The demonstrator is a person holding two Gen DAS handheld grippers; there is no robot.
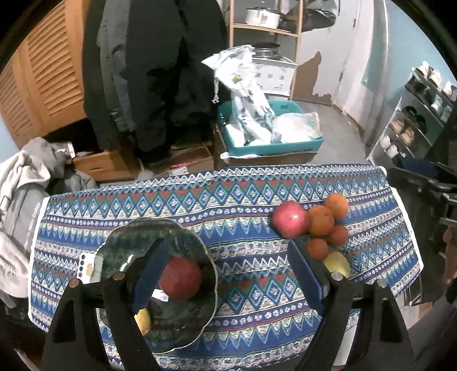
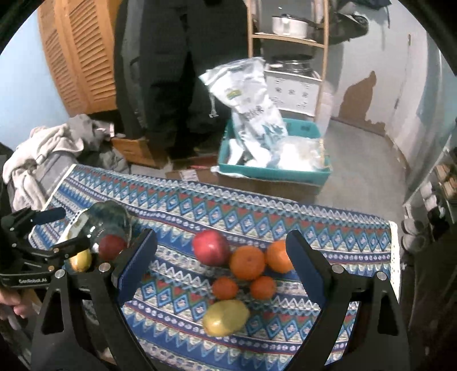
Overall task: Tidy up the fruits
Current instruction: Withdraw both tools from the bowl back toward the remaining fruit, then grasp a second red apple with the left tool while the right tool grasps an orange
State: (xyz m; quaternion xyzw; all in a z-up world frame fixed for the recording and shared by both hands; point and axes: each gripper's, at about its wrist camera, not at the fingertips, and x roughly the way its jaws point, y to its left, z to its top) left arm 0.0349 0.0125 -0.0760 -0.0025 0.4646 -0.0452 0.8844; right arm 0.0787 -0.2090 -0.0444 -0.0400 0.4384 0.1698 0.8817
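Both claws are wide and hold nothing: the left gripper (image 1: pixel 228 256) is above the glass bowl (image 1: pixel 182 245), the right gripper (image 2: pixel 220 245) above the oranges (image 2: pixel 247 262)

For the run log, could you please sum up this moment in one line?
left gripper: open, above bowl | bowl: red apple, yellow fruit | right gripper: open, over fruit pile

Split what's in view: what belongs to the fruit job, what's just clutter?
Job:
- glass bowl, holding a red apple and a yellow fruit
- loose pile on the cloth: red apple, four oranges, yellow fruit

Clutter:
- teal bin of bags
- clothes heap
- pot on shelf
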